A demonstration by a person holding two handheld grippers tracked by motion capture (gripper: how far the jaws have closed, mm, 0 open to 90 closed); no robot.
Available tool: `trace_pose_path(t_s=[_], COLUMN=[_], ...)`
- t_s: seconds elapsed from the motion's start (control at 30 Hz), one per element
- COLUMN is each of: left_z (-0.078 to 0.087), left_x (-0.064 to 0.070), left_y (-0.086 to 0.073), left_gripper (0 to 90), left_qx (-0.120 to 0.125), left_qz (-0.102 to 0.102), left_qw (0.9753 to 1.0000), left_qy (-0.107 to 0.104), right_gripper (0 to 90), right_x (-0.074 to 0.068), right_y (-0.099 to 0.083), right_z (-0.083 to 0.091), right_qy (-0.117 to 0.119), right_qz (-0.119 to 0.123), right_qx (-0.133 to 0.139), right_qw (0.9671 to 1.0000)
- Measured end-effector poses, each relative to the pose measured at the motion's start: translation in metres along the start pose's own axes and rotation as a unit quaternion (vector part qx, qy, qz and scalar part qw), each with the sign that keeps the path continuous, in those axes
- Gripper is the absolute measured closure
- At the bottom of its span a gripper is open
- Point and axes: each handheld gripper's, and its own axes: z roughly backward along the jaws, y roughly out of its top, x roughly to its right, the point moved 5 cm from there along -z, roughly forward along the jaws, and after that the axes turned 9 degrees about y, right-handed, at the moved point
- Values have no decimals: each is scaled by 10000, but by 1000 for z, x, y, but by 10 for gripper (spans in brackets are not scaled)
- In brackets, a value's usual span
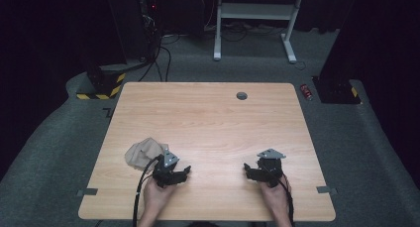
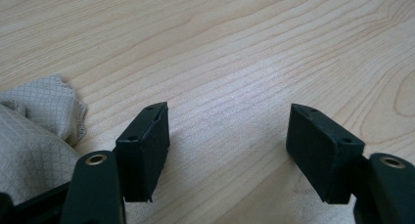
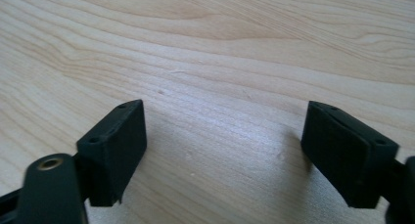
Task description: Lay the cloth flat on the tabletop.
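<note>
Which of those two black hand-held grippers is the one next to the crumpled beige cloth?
The left hand-held gripper. The cloth lies bunched just beside it, while the right hand-held gripper has bare wooden table around it.

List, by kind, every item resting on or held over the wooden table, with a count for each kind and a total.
Crumpled beige quilted cloth: 1
Black two-jaw grippers, left gripper and right gripper, both with jaws apart: 2
Small round grey grommet in the tabletop: 1
Total: 4, all on or over the light wooden table
</note>
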Motion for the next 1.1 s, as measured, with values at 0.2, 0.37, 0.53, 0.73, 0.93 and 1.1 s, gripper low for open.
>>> trace_pose_path(t_s=[0.2,0.37,0.53,0.73,0.93,1.1], left_z=[0,0,0,-2,-2,1], left_x=[0,0,1,0,0,2], left_y=[0,0,0,-1,-1,-2], left_gripper=[322,315,271,151,137,155], left_qx=[-2,-8,-51,-166,-174,-204], left_qz=[15,16,-17,43,57,-39], left_qw=[10000,10000,10000,9998,9998,9998], left_qy=[15,15,2,91,106,15], right_gripper=[148,147,146,146,145,146], right_x=[2,2,2,2,2,3], right_y=[0,0,0,0,0,0], right_z=[0,0,0,0,0,0], right_qy=[-69,-73,-95,-95,-96,-101], right_qz=[-68,-73,-102,-102,-103,-87], right_qx=[2,3,3,3,5,10], right_qw=[10000,9999,9999,9999,9999,9999])
